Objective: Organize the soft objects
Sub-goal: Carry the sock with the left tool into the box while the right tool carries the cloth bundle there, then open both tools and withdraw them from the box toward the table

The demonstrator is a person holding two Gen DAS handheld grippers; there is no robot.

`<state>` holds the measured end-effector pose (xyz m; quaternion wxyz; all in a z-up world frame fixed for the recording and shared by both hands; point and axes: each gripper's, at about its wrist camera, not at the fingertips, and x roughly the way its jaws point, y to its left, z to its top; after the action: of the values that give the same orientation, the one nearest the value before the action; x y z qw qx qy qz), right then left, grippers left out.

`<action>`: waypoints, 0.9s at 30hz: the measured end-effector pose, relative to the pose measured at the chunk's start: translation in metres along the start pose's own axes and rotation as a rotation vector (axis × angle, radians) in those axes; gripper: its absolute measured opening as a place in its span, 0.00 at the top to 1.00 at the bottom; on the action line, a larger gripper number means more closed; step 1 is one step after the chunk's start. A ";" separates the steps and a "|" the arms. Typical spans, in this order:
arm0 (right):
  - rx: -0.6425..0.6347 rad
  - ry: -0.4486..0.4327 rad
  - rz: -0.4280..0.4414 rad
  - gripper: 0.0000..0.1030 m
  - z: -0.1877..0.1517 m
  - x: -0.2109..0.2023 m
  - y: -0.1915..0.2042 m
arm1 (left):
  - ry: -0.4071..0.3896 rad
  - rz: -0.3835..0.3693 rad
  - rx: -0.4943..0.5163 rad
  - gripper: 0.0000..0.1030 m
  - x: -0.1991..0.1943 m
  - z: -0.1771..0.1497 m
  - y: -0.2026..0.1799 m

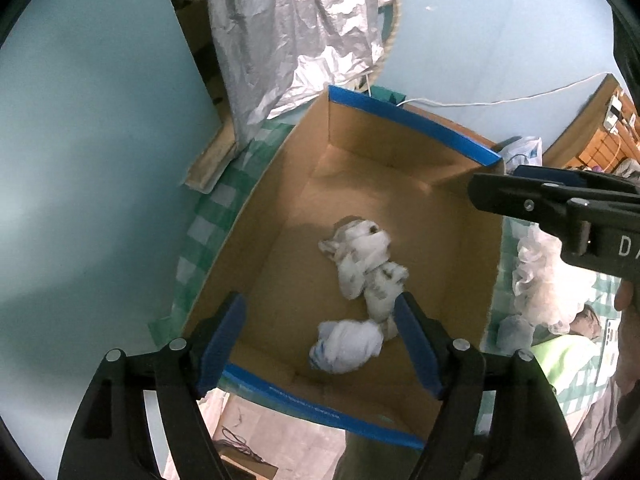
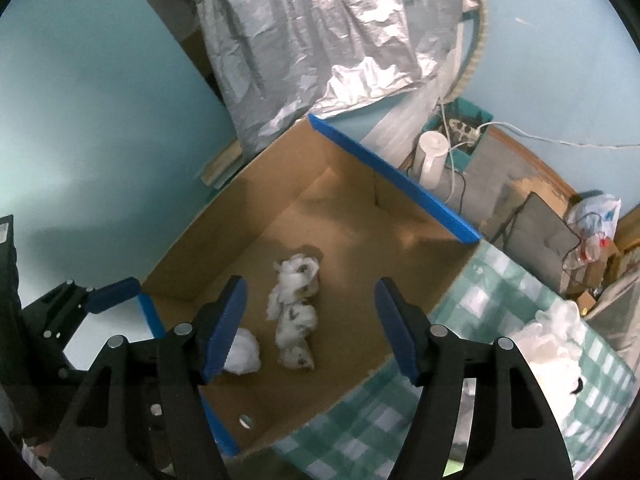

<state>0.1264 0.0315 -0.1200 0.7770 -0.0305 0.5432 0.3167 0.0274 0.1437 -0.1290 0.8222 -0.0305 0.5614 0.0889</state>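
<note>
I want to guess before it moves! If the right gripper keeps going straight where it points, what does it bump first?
Probably the long white-and-grey cloth bundle lying in the cardboard box. The right gripper is open and empty, pointing down at it, though depth is hard to judge.

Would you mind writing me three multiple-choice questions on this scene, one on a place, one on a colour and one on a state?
1. Where do the white cloth bundles lie?
A. on the floor of the cardboard box
B. on the checked cloth
C. on the silver sheet

2. What colour is the tape on the box's rim?
A. red
B. blue
C. yellow

3. How is the right gripper?
A. shut on a bundle
B. shut on the box's wall
C. open, holding nothing

Key: 1 A, both views show the bundles on the brown floor inside the box; 2 B, the edges are bright blue; 3 C, its fingers stand apart above the box with nothing pressed between them.
</note>
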 end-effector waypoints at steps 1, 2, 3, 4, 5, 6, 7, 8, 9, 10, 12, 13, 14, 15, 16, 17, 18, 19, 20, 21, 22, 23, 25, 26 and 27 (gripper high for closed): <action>0.002 -0.004 -0.004 0.31 -0.002 -0.004 -0.001 | -0.004 -0.003 0.000 0.23 -0.002 -0.001 0.000; 0.001 -0.007 -0.010 0.30 -0.004 -0.007 -0.003 | -0.008 -0.006 -0.001 0.22 -0.005 -0.001 -0.001; 0.000 -0.010 -0.016 0.29 -0.006 -0.010 -0.004 | -0.011 -0.009 0.000 0.22 -0.007 -0.001 -0.002; 0.000 -0.013 -0.022 0.28 -0.008 -0.013 -0.005 | -0.015 -0.010 0.001 0.22 -0.009 -0.001 -0.003; 0.001 -0.017 -0.027 0.28 -0.011 -0.017 -0.007 | -0.017 -0.015 0.002 0.22 -0.012 -0.002 -0.005; 0.004 -0.019 -0.031 0.27 -0.014 -0.021 -0.008 | -0.018 -0.017 0.002 0.22 -0.014 -0.002 -0.006; 0.006 -0.022 -0.034 0.26 -0.017 -0.023 -0.010 | -0.022 -0.022 0.004 0.22 -0.017 -0.002 -0.008; 0.009 -0.024 -0.036 0.26 -0.019 -0.026 -0.011 | -0.025 -0.025 0.005 0.22 -0.019 -0.003 -0.010; 0.011 -0.026 -0.039 0.26 -0.021 -0.030 -0.013 | -0.028 -0.028 0.006 0.22 -0.020 -0.003 -0.012; 0.015 -0.030 -0.041 0.25 -0.024 -0.033 -0.015 | -0.031 -0.032 0.009 0.22 -0.023 -0.004 -0.015; 0.021 -0.034 -0.046 0.25 -0.029 -0.039 -0.019 | -0.037 -0.041 0.017 0.20 -0.027 -0.006 -0.020; 0.028 -0.035 -0.049 0.25 -0.032 -0.043 -0.023 | -0.039 -0.045 0.022 0.19 -0.028 -0.007 -0.023; 0.036 -0.037 -0.052 0.25 -0.034 -0.046 -0.026 | -0.041 -0.048 0.028 0.18 -0.029 -0.008 -0.027; 0.044 -0.038 -0.053 0.25 -0.036 -0.048 -0.029 | -0.044 -0.050 0.033 0.18 -0.030 -0.009 -0.031; 0.055 -0.039 -0.055 0.24 -0.039 -0.052 -0.034 | -0.044 -0.052 0.040 0.18 -0.031 -0.011 -0.035; 0.062 -0.040 -0.056 0.24 -0.042 -0.054 -0.037 | -0.044 -0.055 0.048 0.18 -0.033 -0.012 -0.039; 0.071 -0.041 -0.059 0.24 -0.045 -0.058 -0.042 | -0.045 -0.059 0.054 0.18 -0.033 -0.014 -0.043; 0.077 -0.041 -0.062 0.24 -0.048 -0.060 -0.044 | -0.044 -0.061 0.061 0.18 -0.034 -0.015 -0.046; 0.084 -0.042 -0.066 0.24 -0.051 -0.064 -0.048 | -0.043 -0.064 0.070 0.18 -0.036 -0.016 -0.051; 0.091 -0.041 -0.069 0.24 -0.054 -0.067 -0.052 | -0.046 -0.066 0.077 0.18 -0.037 -0.017 -0.054; 0.098 -0.042 -0.072 0.24 -0.058 -0.070 -0.056 | -0.049 -0.067 0.085 0.18 -0.038 -0.018 -0.058; 0.104 -0.043 -0.075 0.24 -0.060 -0.072 -0.060 | -0.052 -0.066 0.094 0.18 -0.040 -0.020 -0.062; 0.122 -0.044 -0.084 0.24 -0.066 -0.080 -0.069 | -0.057 -0.069 0.108 0.18 -0.043 -0.021 -0.069; 0.133 -0.046 -0.088 0.24 -0.069 -0.082 -0.073 | -0.057 -0.074 0.114 0.18 -0.044 -0.021 -0.072; 0.140 -0.047 -0.091 0.24 -0.072 -0.084 -0.077 | -0.057 -0.076 0.119 0.18 -0.045 -0.022 -0.076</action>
<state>0.0900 -0.0963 -0.0995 0.8034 0.0070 0.5436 0.2430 0.0047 0.0611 -0.0990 0.8411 -0.0006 0.5404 0.0248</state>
